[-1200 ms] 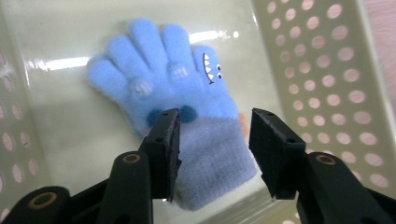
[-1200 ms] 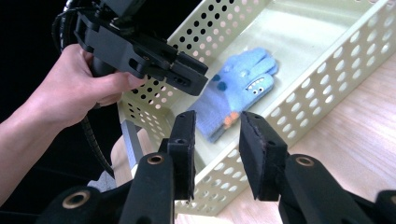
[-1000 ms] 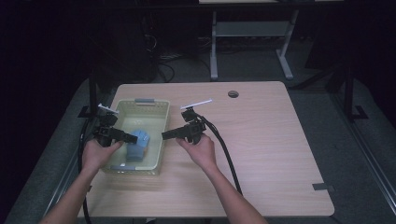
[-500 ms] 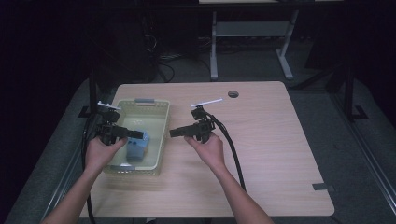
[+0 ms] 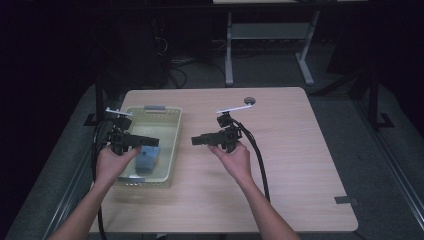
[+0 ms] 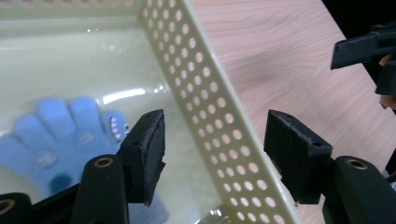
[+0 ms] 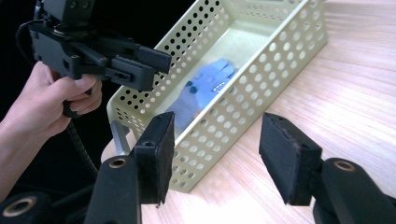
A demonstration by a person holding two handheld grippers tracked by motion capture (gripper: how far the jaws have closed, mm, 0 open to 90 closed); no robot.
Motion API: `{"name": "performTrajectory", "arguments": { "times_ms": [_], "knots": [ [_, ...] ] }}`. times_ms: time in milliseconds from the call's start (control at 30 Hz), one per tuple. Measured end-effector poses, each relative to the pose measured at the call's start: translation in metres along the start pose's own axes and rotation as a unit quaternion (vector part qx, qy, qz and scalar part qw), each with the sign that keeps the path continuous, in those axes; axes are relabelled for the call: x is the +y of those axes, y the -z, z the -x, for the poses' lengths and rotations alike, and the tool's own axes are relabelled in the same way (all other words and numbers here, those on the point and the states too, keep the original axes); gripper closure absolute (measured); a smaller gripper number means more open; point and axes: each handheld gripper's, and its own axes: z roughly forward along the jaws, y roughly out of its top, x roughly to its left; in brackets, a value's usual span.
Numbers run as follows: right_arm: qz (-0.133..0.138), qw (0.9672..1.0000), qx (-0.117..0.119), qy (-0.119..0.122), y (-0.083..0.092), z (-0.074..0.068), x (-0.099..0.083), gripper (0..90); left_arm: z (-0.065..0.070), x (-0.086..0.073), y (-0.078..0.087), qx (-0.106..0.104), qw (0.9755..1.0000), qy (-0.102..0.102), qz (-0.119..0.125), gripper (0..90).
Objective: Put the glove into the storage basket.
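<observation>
A blue glove (image 5: 147,159) lies flat on the floor of a pale green perforated basket (image 5: 160,127) at the table's left. My left gripper (image 5: 152,142) hovers over the basket just above the glove. Its jaws have just been opening and hold nothing. In the left gripper view the glove (image 6: 60,135) lies below the left jaw, and the basket wall (image 6: 205,93) runs under the gap without touching the pads. My right gripper (image 5: 195,140) is above the bare table right of the basket, pointing at it. Its jaws have also just been opening, with nothing between them (image 7: 217,154).
The wooden table (image 5: 300,165) has wide free room right of the basket. A round cable hole (image 5: 249,101) sits near its far edge and a grey tape strip (image 5: 345,201) near the right front corner. Black cables trail from both grippers.
Both pairs of jaws stand wider. The right gripper has drawn back to the right, off the basket. The left gripper has risen slightly. The glove now lies lower, on the basket floor.
</observation>
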Motion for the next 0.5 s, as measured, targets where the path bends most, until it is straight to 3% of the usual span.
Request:
{"name": "performTrajectory", "arguments": {
  "times_ms": [500],
  "knots": [
    [0.013,0.9998,-0.012,-0.008,0.025,0.012,-0.007,40.6,0.024,0.004,-0.012,-0.035,0.9990,-0.025,0.014,33.5]
  ]
}}
